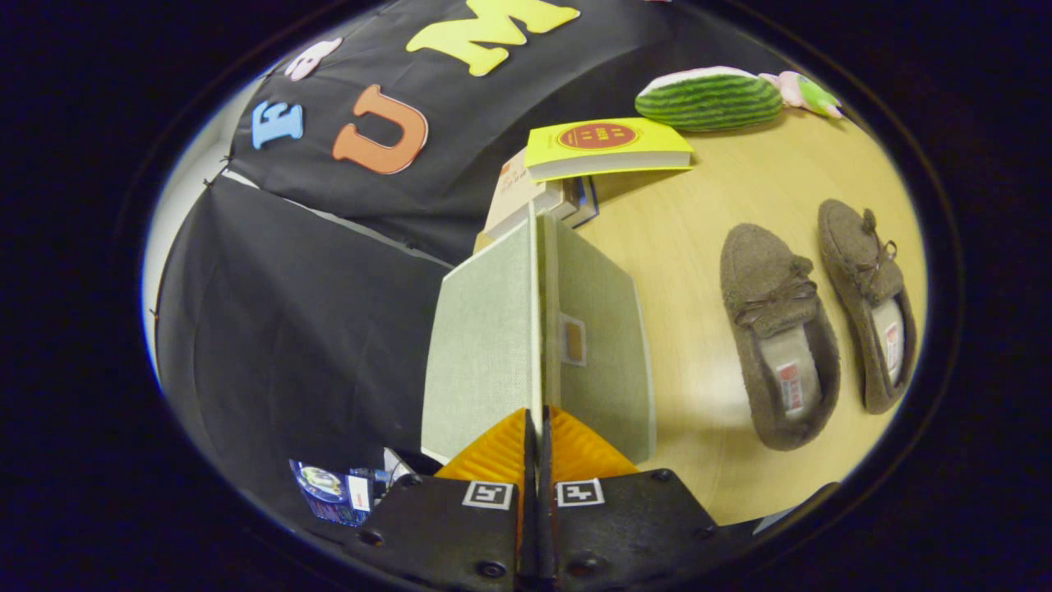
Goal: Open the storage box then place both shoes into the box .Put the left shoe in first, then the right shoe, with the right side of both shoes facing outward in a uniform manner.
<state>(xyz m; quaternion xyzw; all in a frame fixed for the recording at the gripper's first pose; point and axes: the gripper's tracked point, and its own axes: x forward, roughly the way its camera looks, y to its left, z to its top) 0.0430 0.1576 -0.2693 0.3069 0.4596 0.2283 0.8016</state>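
Gripper view: gripper (538, 432) fingers pressed together, pinching the storage box (604, 345) lid (485, 345) edge straight ahead; both shoes (777, 329) lie right, toes pointing far.

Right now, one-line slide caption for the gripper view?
Orange gripper, jaws shut on pale green fabric storage box's lid edge; brown felt moccasin pair waits beside it on wooden table.

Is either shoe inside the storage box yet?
No: both shoes lie side by side on the table beside the storage box, while the gripper is shut on the lid edge.
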